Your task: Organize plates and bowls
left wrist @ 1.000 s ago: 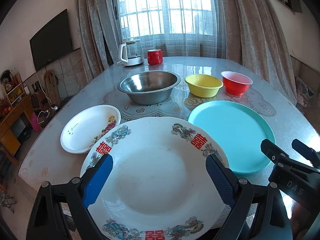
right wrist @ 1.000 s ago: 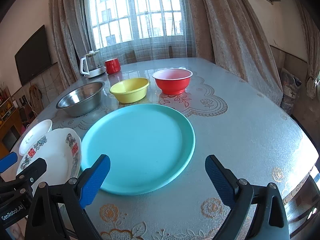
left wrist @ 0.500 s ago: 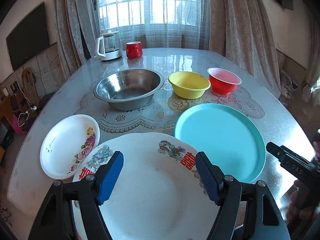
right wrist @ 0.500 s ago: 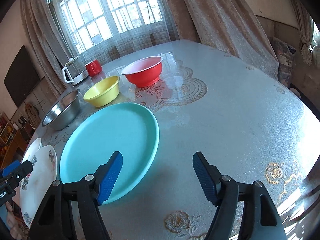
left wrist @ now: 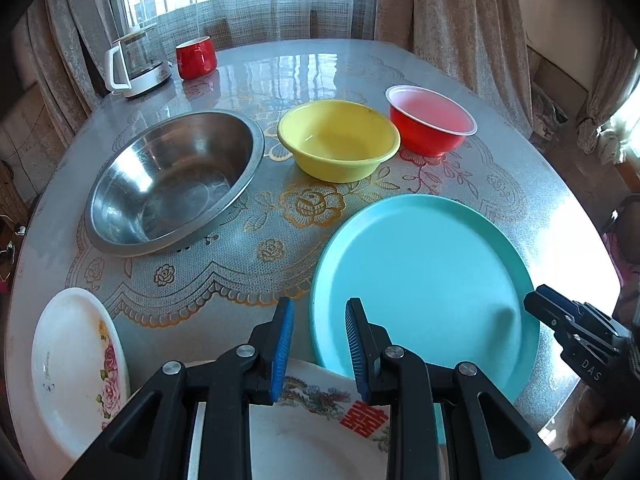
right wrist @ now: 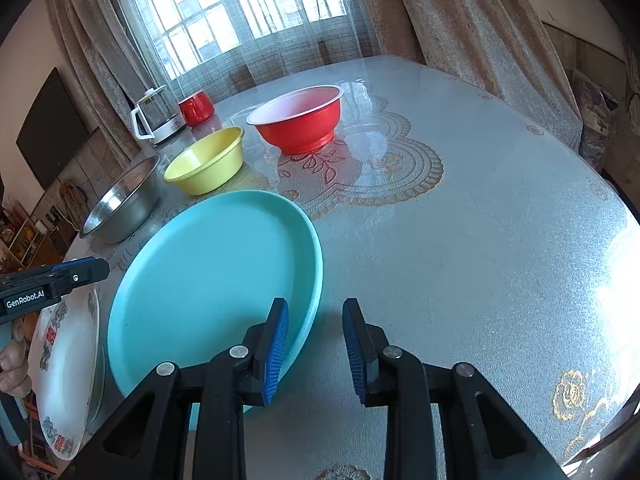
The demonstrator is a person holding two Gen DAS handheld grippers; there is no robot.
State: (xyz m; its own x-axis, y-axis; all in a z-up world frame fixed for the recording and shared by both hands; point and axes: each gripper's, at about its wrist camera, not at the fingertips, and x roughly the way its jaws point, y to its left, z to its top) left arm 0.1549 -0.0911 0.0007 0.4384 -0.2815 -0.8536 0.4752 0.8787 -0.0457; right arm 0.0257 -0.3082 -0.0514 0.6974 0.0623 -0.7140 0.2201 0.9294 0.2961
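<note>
Both grippers' fingers are closing, the left gripper [left wrist: 319, 344] on nothing, the right gripper [right wrist: 314, 346] straddling the teal plate [right wrist: 208, 280] rim at four o'clock; I'd grip squarely before lifting.

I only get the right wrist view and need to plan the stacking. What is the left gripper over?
Observer: The left gripper hangs over the far rim of the decorated plate, its jaws closing with nothing pinched between them.
Operator: Is there a plate I can't see?
Observer: Yes, a small white rose plate lies left of the decorated plate.
Operator: Is anything in the steel bowl?
Observer: No, the steel bowl is empty.
</note>
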